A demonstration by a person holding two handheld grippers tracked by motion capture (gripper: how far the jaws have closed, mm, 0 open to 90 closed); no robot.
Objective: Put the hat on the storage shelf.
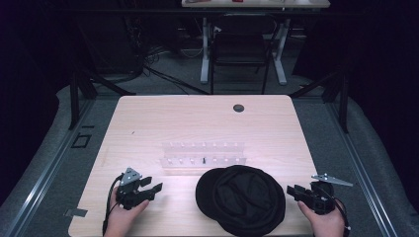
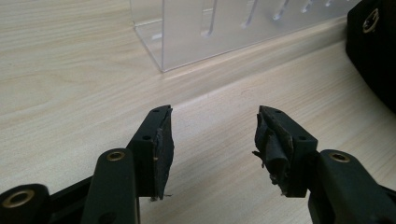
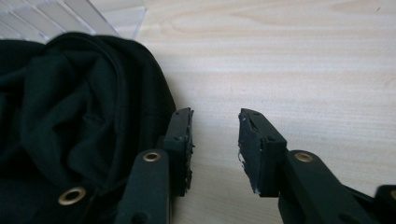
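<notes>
A round black cloth cap (image 1: 242,197) lies crumpled at the table's near edge, between my two grippers. Behind it stands a clear acrylic rack (image 1: 202,153) with two rows of slots; one small dark peg (image 1: 204,160) sits in its near row. My left gripper (image 1: 152,183) rests left of the cap, pointing toward it. Its jaws are open over bare wood (image 2: 215,116), with the rack (image 2: 210,28) ahead and the cap (image 2: 373,56) at the right edge. My right gripper (image 1: 291,191) sits right of the cap, open (image 3: 215,116) with nothing between its jaws. The cap (image 3: 70,116) lies against its left jaw.
The wooden table (image 1: 148,123) has a dark cable hole (image 1: 238,107) near its far edge. Beyond the table stand a black chair (image 1: 240,49) and a white desk frame (image 1: 205,54). Dark floor and metal rails flank both sides.
</notes>
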